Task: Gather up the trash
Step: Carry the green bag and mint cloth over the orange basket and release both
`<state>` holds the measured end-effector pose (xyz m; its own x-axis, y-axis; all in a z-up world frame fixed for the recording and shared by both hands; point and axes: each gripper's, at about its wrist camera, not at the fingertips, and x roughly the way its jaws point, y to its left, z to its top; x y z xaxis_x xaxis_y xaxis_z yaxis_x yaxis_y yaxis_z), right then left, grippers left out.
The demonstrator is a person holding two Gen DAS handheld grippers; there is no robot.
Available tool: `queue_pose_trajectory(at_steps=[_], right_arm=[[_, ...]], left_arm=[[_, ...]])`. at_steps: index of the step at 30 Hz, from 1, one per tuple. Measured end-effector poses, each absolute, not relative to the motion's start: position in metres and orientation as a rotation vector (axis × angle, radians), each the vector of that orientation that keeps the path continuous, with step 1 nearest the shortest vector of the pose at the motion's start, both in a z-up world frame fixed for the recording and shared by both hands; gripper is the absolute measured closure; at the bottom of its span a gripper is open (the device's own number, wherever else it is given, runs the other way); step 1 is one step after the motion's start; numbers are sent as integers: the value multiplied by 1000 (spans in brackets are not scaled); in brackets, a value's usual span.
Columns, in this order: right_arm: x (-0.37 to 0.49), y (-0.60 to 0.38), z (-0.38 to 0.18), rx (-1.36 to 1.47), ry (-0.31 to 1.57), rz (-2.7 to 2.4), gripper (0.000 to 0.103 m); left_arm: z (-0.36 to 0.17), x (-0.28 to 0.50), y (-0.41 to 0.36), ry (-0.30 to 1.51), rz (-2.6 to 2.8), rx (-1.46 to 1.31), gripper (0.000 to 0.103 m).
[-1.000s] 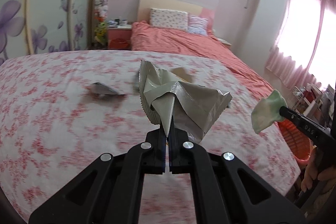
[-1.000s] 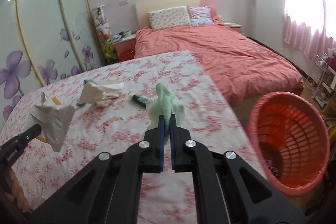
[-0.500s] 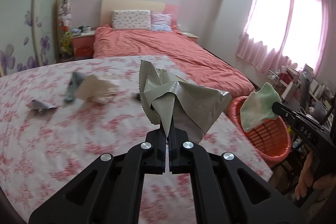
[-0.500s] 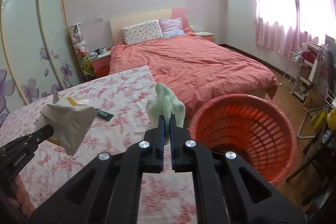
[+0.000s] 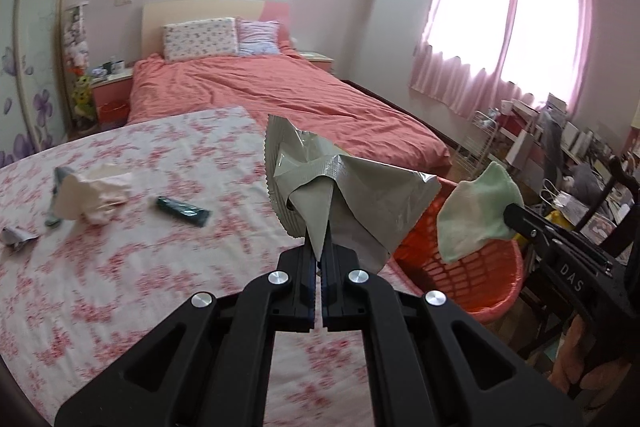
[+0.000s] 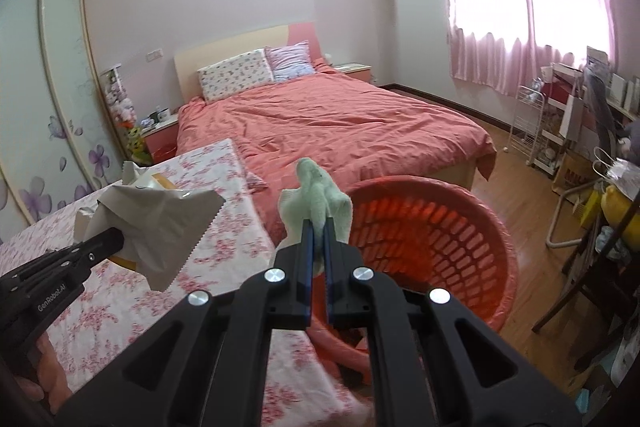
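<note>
We had both claws loaded: the left claw pinched a silver wrapper, the right claw a green cloth. Both hung near the orange basket, so we judged the next move was centring over it and spreading the jaws.

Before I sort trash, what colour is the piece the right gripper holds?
Pale green cloth; the right wrist view shows it best.

Floral-sheeted bed carries loose litter: crumpled white paper near left edge, grey-green scrap touching its far side, small crumpled wrapper just beside left, dark green packet lying apart toward middle. Red basket stands on wooden floor beside bed corner (contents unclear).
</note>
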<state>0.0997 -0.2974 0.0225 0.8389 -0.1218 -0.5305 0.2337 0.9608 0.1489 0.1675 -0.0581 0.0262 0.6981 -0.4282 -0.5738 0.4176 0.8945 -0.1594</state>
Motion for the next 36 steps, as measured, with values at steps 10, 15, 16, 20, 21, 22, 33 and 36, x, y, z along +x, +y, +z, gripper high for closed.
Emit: queue_pose_trajectory(at_steps=[10, 15, 16, 20, 21, 22, 33, 36], right_arm=[[92, -344, 11, 264, 543, -255, 97], [90, -365, 5, 288, 541, -284, 97], [89, -370, 3, 293, 540, -291, 97], [87, -385, -2, 311, 538, -313, 97], [87, -388, -3, 315, 537, -317, 97], [87, -392, -5, 320, 538, -322, 97], [90, -410, -17, 339, 546, -349, 97], [92, -413, -20, 342, 550, -351, 97]], left_arm=[[17, 175, -113, 676, -560, 5, 102], [11, 179, -138, 693, -602, 15, 102], [10, 179, -141, 696, -608, 17, 102], [7, 182, -158, 707, -631, 30, 102], [5, 182, -161, 709, -635, 33, 102], [3, 183, -166, 712, -640, 37, 102], [-11, 188, -192, 759, -661, 56, 102], [-14, 188, -199, 771, -668, 64, 102]])
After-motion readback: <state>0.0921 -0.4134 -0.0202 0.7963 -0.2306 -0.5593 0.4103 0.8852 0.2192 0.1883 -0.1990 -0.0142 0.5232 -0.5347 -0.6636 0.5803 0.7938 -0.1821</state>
